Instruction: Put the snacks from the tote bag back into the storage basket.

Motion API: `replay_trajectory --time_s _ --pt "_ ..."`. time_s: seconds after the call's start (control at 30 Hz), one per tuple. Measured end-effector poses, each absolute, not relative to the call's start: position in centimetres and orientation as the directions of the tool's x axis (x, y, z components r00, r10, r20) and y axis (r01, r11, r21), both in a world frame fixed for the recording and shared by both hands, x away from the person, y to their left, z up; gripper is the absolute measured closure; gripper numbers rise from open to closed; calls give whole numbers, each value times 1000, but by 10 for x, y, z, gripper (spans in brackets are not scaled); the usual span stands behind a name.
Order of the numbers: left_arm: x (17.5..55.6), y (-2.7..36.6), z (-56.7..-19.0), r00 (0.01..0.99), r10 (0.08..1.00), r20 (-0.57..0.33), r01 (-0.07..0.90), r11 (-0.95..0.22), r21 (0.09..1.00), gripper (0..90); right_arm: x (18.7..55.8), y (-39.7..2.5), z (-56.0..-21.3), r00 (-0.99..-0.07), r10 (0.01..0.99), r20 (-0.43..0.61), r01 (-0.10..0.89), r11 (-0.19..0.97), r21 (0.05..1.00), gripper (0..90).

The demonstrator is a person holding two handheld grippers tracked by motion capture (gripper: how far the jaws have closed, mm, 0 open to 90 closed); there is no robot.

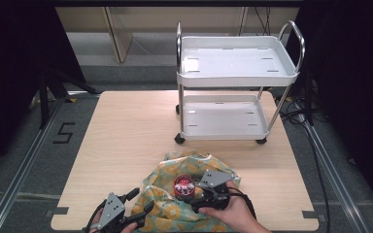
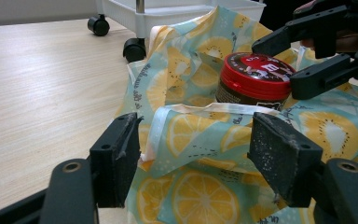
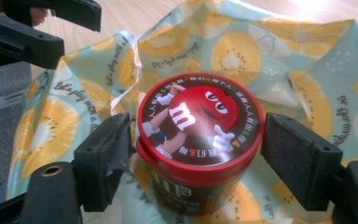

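A round candy tub [image 3: 198, 140] with a red lid stands upright on a crumpled lemon-print cloth [image 1: 165, 196] near the table's front edge. My right gripper [image 3: 200, 154] is open and straddles the tub just below the lid. Its left pad rests against the tub and the right pad stands slightly off it. My left gripper [image 2: 198, 144] is open at the cloth's left edge, with a raised fold of cloth [image 2: 191, 126] lying loose between its pads. In the left gripper view the tub [image 2: 254, 77] sits behind that fold, with the right gripper [image 2: 298, 58] around it.
A white two-shelf cart [image 1: 238, 77] on black wheels stands on the far right part of the wooden table [image 1: 126, 131]. Bare tabletop stretches to the left and ahead of the cloth. A hand [image 1: 235, 216] holds the right gripper at the bottom edge.
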State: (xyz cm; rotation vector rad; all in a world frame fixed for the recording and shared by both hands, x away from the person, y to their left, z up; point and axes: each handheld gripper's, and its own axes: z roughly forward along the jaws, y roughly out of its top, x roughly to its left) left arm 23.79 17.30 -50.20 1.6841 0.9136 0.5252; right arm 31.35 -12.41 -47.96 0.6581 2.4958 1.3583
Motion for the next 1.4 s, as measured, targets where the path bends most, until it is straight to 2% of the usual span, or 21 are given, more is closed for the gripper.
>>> replay_trajectory --time_s 0.57,0.83,1.4 --pt "239 172 -503 609 784 -119 310 -98 946 328 325 -110 -490 -874 485 30 302 495 815 230" --pt "239 173 -503 609 786 -107 322 -122 939 326 324 -108 -493 -860 507 59 329 462 824 249" --pt "239 173 -503 612 783 -112 315 -112 942 326 319 -109 -491 -868 497 -24 259 492 831 261"
